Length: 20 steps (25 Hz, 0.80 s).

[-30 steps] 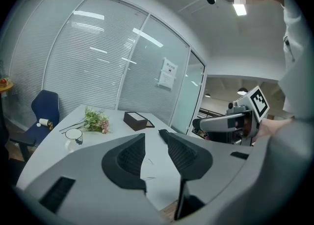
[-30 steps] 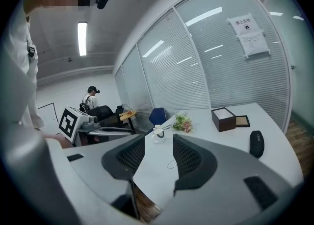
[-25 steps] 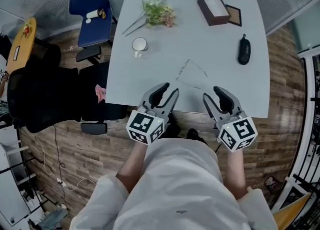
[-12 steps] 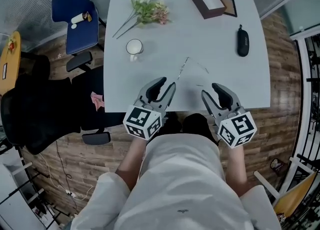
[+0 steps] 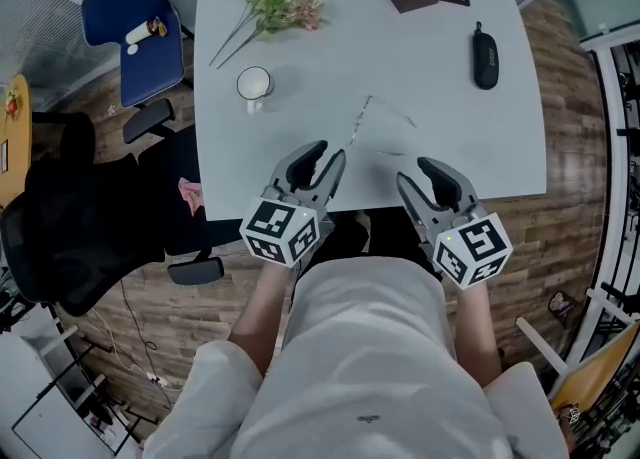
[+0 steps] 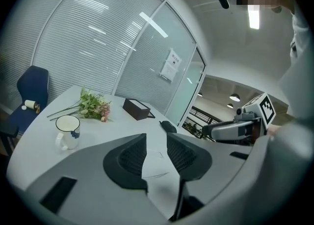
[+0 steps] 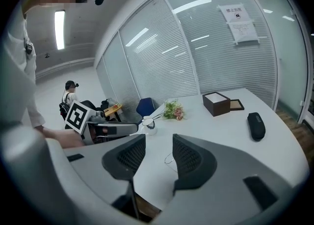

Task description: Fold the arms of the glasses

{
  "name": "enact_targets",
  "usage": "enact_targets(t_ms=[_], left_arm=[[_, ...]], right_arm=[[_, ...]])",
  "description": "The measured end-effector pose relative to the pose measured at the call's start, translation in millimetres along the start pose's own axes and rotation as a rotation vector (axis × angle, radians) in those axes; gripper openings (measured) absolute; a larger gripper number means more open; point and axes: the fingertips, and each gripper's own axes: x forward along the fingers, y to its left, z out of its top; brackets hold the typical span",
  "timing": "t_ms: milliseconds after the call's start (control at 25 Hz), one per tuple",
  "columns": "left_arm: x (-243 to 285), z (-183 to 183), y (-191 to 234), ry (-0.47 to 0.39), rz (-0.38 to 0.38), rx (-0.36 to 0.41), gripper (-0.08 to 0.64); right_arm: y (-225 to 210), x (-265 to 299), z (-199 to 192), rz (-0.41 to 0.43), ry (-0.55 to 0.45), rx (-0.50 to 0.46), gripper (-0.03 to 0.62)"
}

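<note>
Tongs both low in the head view, over the near edge of the pale worktop [image 5: 460, 137] and pointing up-frame. On the lower left, left tongs [image 5: 332, 150], jaws apart and just drawn slightly narrower, nothing between the pads; through the gap, only worktop and a sliver of wire frame lying beyond. On the lower right, right tongs [image 5: 410, 168], jaws likewise apart and empty.

Thin wire glasses [image 5: 361, 122] flat on the worktop just above the tips, in the space between the two tongs, touching neither. One fine line running up-frame from just beside the left tips, a second slanting down toward the right, a short piece lying across just above the right tips. Arms judged not yet folded, though too thin for sorting arm from front. Overall spread roughly left to right across the frame, one end toward each tongs, neither clearly nearer.

Likely call: a short reach up-frame, one tongs steadying, the other swinging an arm inward.

Mug [image 5: 254, 83], flowers [image 5: 275, 2] and black case [image 5: 485, 55] well apart, higher in the frame.
</note>
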Motion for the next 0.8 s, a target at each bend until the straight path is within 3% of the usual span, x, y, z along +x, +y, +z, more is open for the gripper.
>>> enact_targets(t_ms=[360, 800], left_arm=[[20.0, -3.1, 7.8, 0.028, 0.053, -0.011, 0.133], [62.8, -1.5, 8.4, 0.084, 0.129, -0.049, 0.127]], right_arm=[[-31.5, 14.6, -15.4, 0.036, 0.062, -0.007, 0.178], [-72.3, 39.1, 10.8, 0.186, 0.094, -0.042, 0.172]])
